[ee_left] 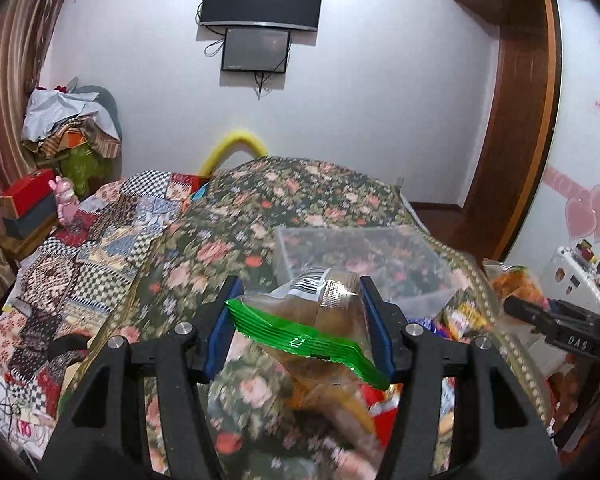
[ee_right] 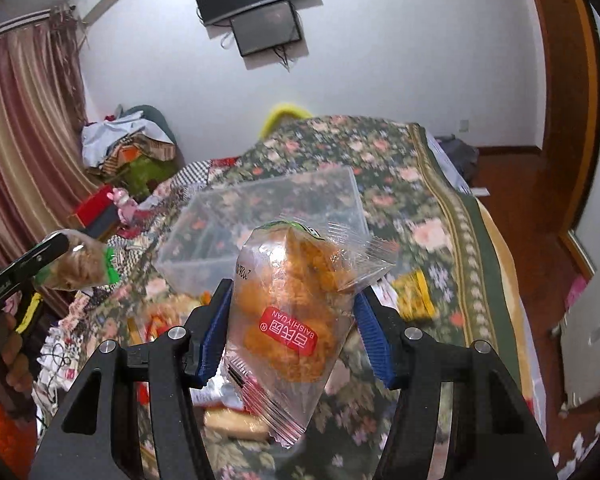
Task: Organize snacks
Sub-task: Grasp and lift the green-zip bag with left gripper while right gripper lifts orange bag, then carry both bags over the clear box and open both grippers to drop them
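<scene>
My left gripper [ee_left: 300,300] is shut on a clear snack packet with a green sealed edge [ee_left: 316,328], held above the floral bedspread; the packet also shows in the right wrist view [ee_right: 80,264]. My right gripper [ee_right: 292,300] is shut on a clear packet of orange pastry with a red label [ee_right: 288,312]. A clear plastic box [ee_right: 260,216] sits open on the bed just beyond both grippers; it also shows in the left wrist view [ee_left: 360,252]. The right gripper's body [ee_left: 560,332] shows at the right edge of the left view.
Several loose snack packets lie on the bed near the box, among them a yellow one [ee_right: 414,292] and others [ee_left: 464,316]. A patchwork quilt [ee_left: 80,248] covers the bed's left side. Piled clothes [ee_left: 68,124] and a red box [ee_left: 28,192] stand left. Wooden floor [ee_right: 520,184] lies right.
</scene>
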The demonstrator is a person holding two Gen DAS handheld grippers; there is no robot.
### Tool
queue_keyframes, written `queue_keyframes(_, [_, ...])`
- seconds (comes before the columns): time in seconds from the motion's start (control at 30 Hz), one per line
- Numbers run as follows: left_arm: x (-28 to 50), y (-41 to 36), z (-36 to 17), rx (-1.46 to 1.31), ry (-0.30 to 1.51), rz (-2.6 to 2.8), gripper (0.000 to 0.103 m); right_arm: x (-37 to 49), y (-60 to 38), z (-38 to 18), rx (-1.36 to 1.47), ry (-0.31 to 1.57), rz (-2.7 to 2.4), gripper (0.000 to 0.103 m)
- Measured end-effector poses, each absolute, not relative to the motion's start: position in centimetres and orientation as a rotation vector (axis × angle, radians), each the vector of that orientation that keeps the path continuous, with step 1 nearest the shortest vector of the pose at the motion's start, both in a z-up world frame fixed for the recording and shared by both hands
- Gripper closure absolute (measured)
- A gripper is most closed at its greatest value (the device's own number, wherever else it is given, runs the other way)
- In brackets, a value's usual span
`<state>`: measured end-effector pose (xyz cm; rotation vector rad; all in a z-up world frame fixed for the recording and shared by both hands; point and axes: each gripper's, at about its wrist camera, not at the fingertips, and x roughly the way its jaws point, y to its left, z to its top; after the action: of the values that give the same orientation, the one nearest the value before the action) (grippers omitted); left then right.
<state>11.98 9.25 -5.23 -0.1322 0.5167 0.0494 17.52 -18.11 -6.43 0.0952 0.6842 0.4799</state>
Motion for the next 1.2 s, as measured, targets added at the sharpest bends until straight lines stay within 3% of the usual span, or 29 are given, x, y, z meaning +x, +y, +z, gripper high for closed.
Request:
queue_keyframes(0.43, [19.0,7.6,-6.5,-0.091,0.561,0.034,0.046,21.7,-15.5,-6.2,0.092,0.66,0.51,0.047])
queue_keyframes(1.2, [28.9,6.2,-11.7,-0.047,0.738,0.022,0.045,29.2,-11.3,-11.1,-0.031,0.821,0.51,0.047])
